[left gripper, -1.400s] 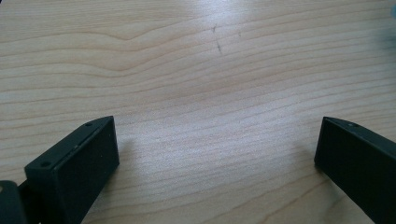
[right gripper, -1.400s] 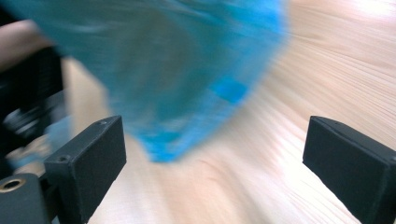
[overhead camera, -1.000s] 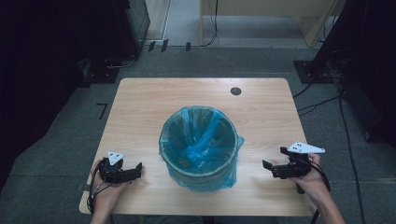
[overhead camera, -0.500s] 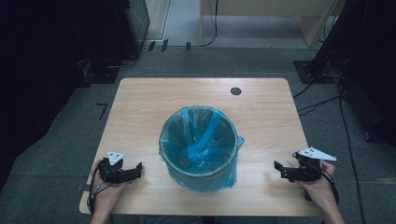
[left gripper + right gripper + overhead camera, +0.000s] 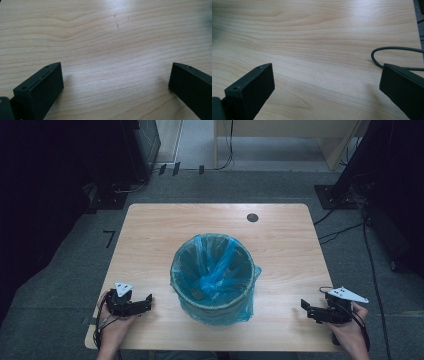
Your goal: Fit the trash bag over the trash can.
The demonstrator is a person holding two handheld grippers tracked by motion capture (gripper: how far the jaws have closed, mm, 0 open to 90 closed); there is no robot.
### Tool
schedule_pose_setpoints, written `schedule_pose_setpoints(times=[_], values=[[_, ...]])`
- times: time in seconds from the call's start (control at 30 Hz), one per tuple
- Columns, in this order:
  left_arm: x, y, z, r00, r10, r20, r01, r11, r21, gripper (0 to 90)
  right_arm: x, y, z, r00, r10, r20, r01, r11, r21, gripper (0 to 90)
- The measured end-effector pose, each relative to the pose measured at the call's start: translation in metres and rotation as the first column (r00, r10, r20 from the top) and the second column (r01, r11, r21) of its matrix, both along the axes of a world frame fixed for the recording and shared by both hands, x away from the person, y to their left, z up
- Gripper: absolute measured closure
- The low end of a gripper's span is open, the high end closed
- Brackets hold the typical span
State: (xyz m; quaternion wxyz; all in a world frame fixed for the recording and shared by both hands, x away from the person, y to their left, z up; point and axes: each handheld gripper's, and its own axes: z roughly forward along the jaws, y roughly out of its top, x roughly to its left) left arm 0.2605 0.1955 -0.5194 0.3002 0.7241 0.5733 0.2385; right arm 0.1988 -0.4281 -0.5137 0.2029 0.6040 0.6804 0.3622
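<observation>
One wooden table (image 5: 150, 235) carries a bin (image 5: 215, 312) lined with a blue bag (image 5: 212, 270) at its centre; left gripper (image 5: 148, 302) and right gripper (image 5: 305, 309) rest at the near corners, well apart from it, jaws spread, empty

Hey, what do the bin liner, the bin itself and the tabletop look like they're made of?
The liner looks like thin translucent blue plastic film: it creases and its edge folds over the rim. The bin beneath seems rigid, grey-brown, perhaps plastic; I can't be sure. The tabletop shows pale wood grain with a smooth, softly reflective finish, likely laminate or veneer.
</observation>
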Motion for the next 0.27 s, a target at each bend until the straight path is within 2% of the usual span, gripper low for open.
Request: schedule_pose_setpoints(times=[0.17, 0.27], values=[[0.0011, 0.0001, 0.0, 1.0, -0.003, 0.0, 0.003, 1.0, 0.001, 0.0, -0.0015, -0.0024, -0.0039, 0.9997, -0.024, -0.004, 0.024, 0.9997, -0.002, 0.0], [0.0015, 0.0002, 0.0, 1.0, -0.004, 0.0, 0.004, 1.0, 0.0, 0.0, -0.0031, -0.0034, -0.0018, 0.9995, -0.031, 0.009, 0.031, 0.9995, 0.007, 0.0]])
